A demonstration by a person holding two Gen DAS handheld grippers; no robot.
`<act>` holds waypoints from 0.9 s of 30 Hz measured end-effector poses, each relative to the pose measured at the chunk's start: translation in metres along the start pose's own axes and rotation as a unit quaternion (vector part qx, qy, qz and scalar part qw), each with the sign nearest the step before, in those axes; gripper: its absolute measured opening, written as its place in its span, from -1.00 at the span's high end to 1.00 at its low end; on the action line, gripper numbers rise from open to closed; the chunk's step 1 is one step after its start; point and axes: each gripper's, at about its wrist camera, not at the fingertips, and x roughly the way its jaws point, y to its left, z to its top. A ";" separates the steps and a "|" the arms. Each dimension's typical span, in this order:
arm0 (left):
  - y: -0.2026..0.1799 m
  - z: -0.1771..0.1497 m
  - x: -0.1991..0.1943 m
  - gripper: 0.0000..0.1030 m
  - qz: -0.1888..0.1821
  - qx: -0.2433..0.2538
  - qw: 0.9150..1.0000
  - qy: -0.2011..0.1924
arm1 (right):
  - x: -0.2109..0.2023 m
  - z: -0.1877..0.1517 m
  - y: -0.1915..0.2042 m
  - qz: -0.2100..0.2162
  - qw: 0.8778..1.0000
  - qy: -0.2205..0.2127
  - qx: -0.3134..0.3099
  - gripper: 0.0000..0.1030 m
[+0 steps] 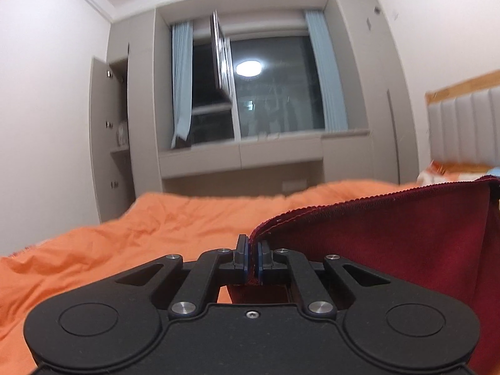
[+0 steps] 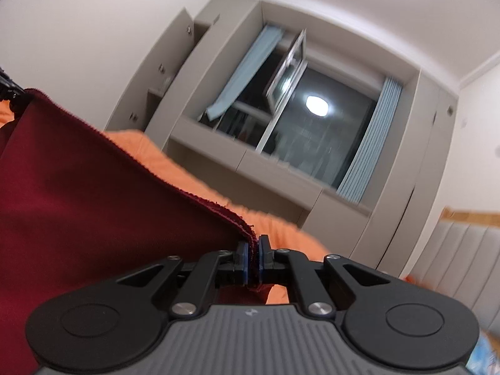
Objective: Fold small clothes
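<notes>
A dark red garment (image 1: 390,243) is held up, stretched between both grippers above an orange bedspread (image 1: 125,237). My left gripper (image 1: 252,250) is shut on the garment's left corner; the cloth spreads off to the right. My right gripper (image 2: 253,251) is shut on the other corner, and the garment (image 2: 93,203) spreads off to the left. The left gripper's tip (image 2: 7,89) shows at the far left of the right wrist view, at the cloth's other end. The lower part of the garment is hidden.
The orange bedspread (image 2: 281,228) lies below. A grey padded headboard (image 1: 465,125) with a wood rim stands at the right. Grey cabinets (image 1: 109,131) and a dark window (image 1: 268,93) with an open sash and blue curtains fill the far wall.
</notes>
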 end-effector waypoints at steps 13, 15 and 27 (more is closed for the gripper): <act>0.002 -0.044 0.138 0.89 0.013 0.025 0.991 0.132 | 0.083 -0.065 0.023 0.067 0.989 0.132 0.011 0.87; 0.003 -0.052 0.153 0.89 0.011 0.021 0.987 0.160 | 0.087 -0.075 0.030 0.071 0.987 0.146 0.002 0.87; 0.006 -0.088 0.205 0.79 -0.006 0.012 0.966 0.257 | 0.097 -0.103 0.051 0.073 0.973 0.220 -0.016 0.61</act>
